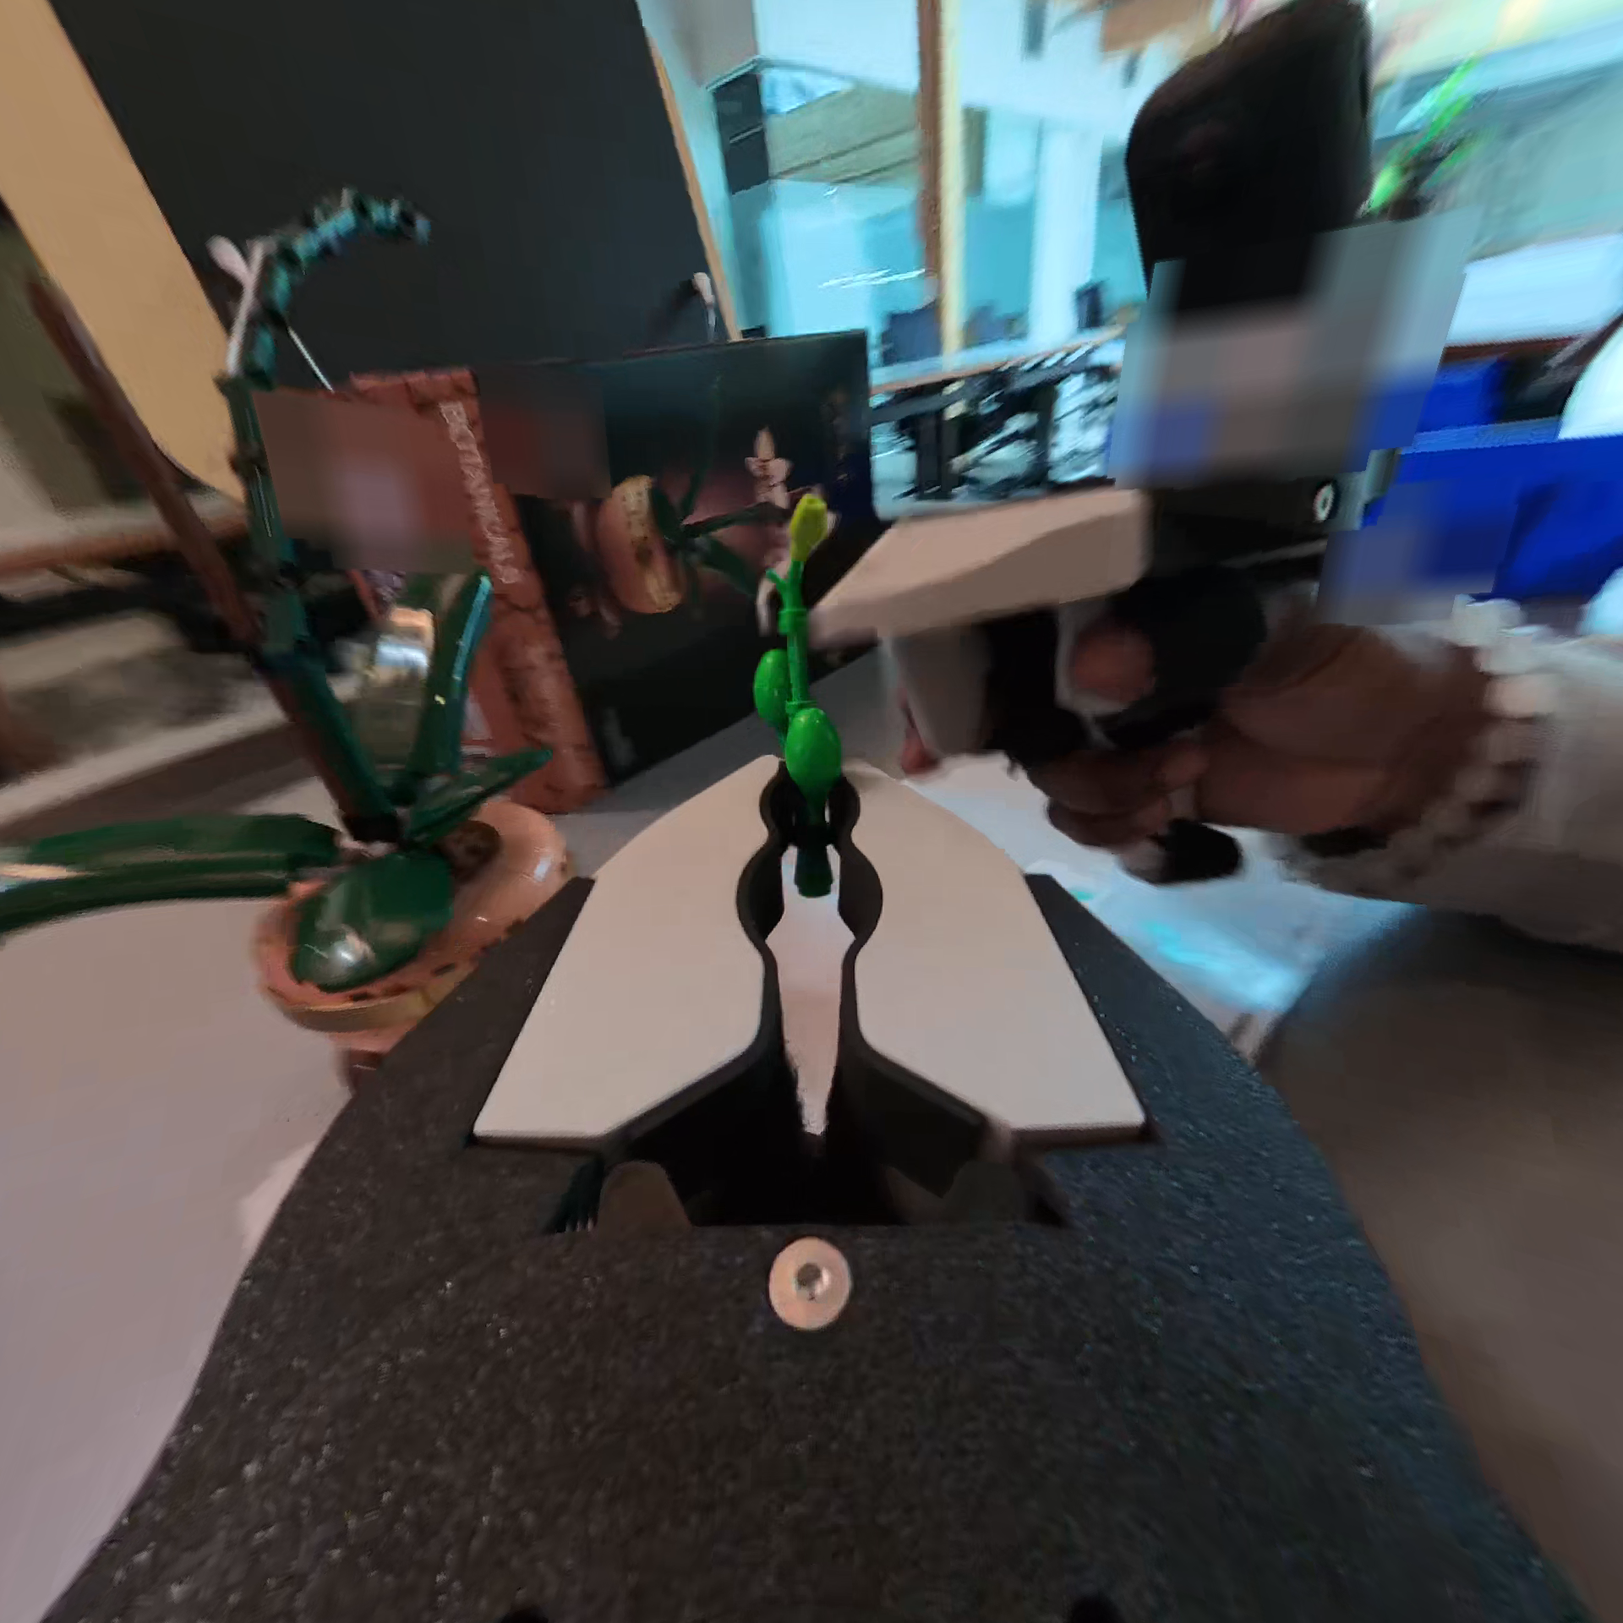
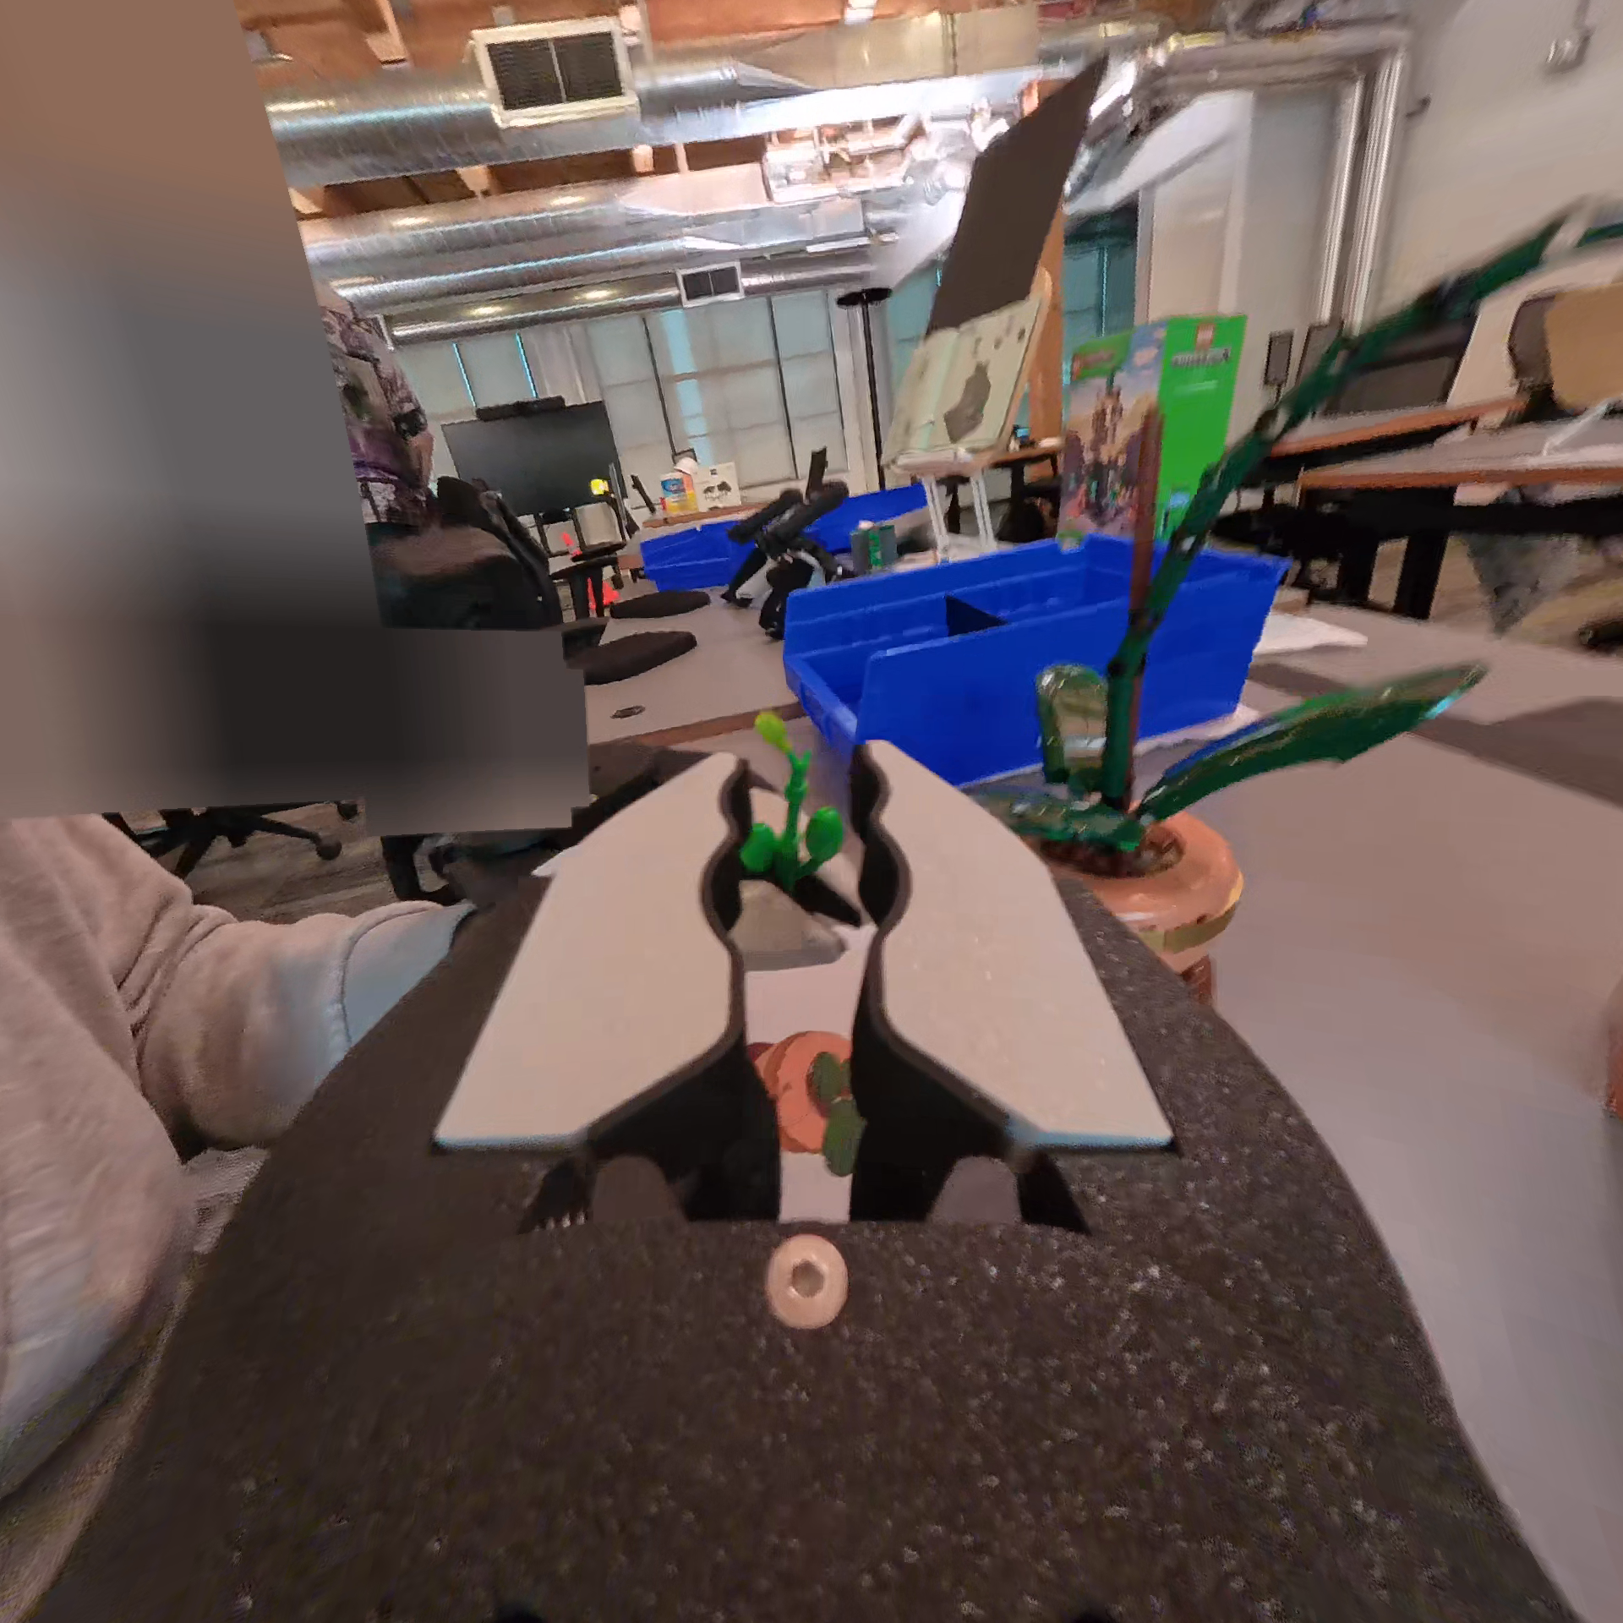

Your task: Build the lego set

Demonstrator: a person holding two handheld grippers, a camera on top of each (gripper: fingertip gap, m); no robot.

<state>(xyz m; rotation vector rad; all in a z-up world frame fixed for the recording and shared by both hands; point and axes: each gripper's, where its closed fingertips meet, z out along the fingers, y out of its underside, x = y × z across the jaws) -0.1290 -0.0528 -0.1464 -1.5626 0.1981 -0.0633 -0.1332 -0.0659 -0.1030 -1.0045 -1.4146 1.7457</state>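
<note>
My left gripper is shut on the base of a bright green Lego stem with buds and holds it upright above the table. My right gripper is open, with its fingertips on either side of the same stem; I see no contact. In the left wrist view the right gripper reaches in from the right at the stem's upper part. The left gripper's fingertips show below the stem. The built Lego plant in a tan pot stands left of the left gripper; it also shows in the right wrist view.
The set's dark box stands behind the plant. Blue bins and a green Lego box are farther back. A small tan pot piece with green parts lies on the table below my right gripper. A person's hand holds the right gripper.
</note>
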